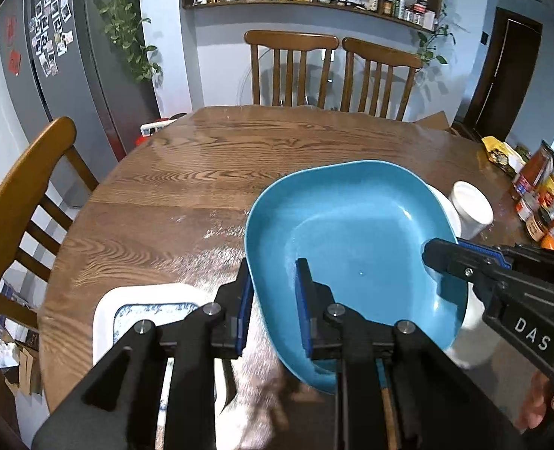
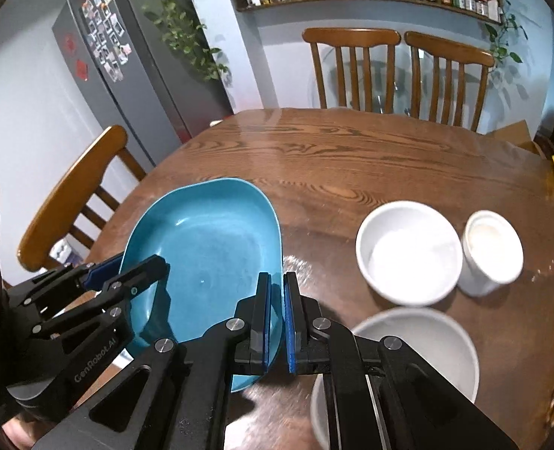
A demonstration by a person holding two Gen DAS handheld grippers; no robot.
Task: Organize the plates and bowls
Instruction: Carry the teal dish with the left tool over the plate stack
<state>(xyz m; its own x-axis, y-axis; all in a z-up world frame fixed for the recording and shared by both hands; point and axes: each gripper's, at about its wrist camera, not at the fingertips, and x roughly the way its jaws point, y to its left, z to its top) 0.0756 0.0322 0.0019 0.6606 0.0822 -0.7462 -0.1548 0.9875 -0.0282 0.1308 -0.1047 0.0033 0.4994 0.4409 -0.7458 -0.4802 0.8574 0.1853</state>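
Blue plate (image 1: pixel 355 247): a deep teal dish with rounded corners, held tilted above the wooden table (image 1: pixel 187 172) between the two grippers; it touches no other dish as far as I can see.
Plate and left gripper: the left gripper (image 1: pixel 275 300) clamps the near left rim of the plate, one blue pad inside the dish and the other outside under the rim.
Plate and right gripper: the right gripper (image 2: pixel 276 322) clamps the near right rim in the same way, its jaws almost together with only the thin plate edge between the pads.
White tray (image 1: pixel 127 311): a rectangular white dish with a blue pattern, it lies on the table to the left of the plate, partly hidden behind the left gripper.
White bowl (image 2: pixel 408 253): it stands on the table to the right of the plate, well apart from it.
White cup (image 2: pixel 492 251): it stands just beside this bowl, on its right.
Large white bowl (image 2: pixel 427 341): nearer to the camera, partly hidden under the right gripper.
Chairs (image 1: pixel 292 67): two wooden ones stand at the far side of the table, one more at the left.
Fridge (image 1: pixel 71 56): grey, with photos on its door, behind the left chair.
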